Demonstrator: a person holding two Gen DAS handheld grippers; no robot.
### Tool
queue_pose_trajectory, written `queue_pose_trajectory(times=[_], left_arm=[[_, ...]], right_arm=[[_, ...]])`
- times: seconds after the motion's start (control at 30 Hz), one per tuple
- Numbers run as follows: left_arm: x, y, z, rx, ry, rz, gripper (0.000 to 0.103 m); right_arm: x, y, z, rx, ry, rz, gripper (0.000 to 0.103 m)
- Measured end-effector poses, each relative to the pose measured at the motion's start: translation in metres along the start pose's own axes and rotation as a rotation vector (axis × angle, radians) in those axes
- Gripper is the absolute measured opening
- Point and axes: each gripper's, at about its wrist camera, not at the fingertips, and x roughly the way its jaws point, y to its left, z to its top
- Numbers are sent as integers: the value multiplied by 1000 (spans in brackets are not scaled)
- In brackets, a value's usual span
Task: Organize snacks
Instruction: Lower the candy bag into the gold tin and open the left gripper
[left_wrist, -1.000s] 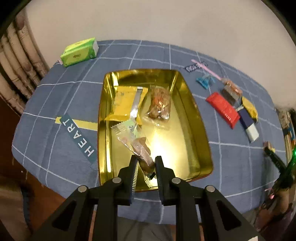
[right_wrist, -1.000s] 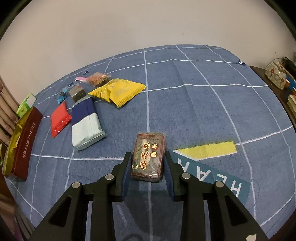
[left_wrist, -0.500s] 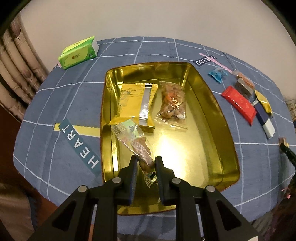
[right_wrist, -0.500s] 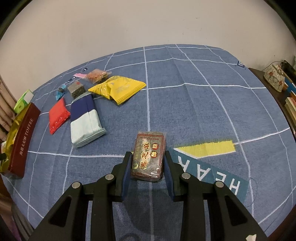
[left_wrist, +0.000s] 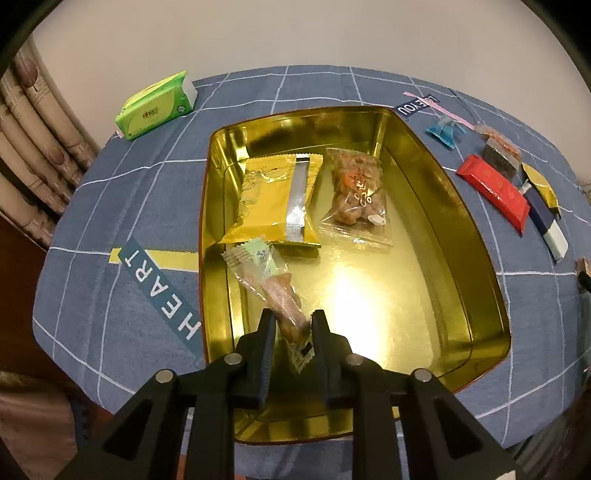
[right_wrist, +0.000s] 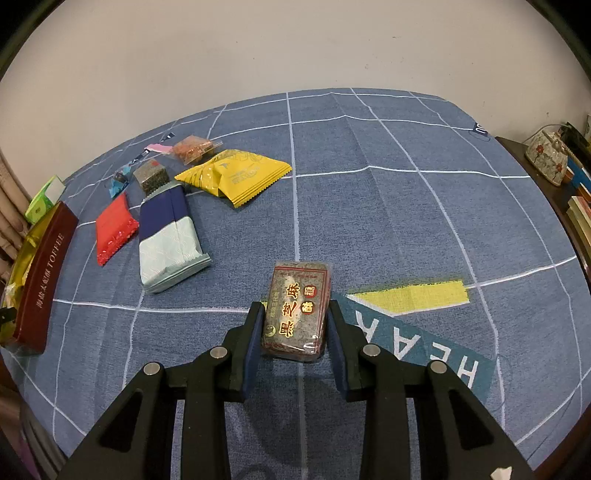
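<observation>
While two packets are already lying in the gold tin (left_wrist: 476, 236) beyond its fingers, the left gripper (left_wrist: 291, 325) is pinching a clear-wrapped snack (left_wrist: 273, 284) over the tin floor. The right gripper (right_wrist: 295, 317) is clamping a sesame bar (right_wrist: 297, 306) above the cloth (right_wrist: 369, 206). Several packets are waiting left of those fingers, unsorted.

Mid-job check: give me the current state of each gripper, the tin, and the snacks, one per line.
left gripper: shut on clear-wrapped snack, low over the tin.
right gripper: shut on dark sesame bar.
gold tin: open, holding yellow packet and clear nut bag.
red packet, blue-white pack, yellow pouch: loose on the cloth.
</observation>
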Motion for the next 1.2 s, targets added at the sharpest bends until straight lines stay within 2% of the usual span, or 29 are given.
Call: queue_pose_trajectory(times=[0.73, 0.97, 1.1, 1.2], left_arm=[[1, 0, -2, 17, 6, 40, 23], [-19, -1, -1, 8, -34, 52, 24], [-36, -1, -2, -7, -68, 54, 31], [-50, 2, -4, -28, -92, 47, 33]], right_arm=[[1, 1, -1, -1, -2, -2, 30], [2, 2, -1, 1, -2, -6, 30], [1, 1, -1, 10, 3, -7, 30], [0, 3, -2, 6, 9, -5, 30]])
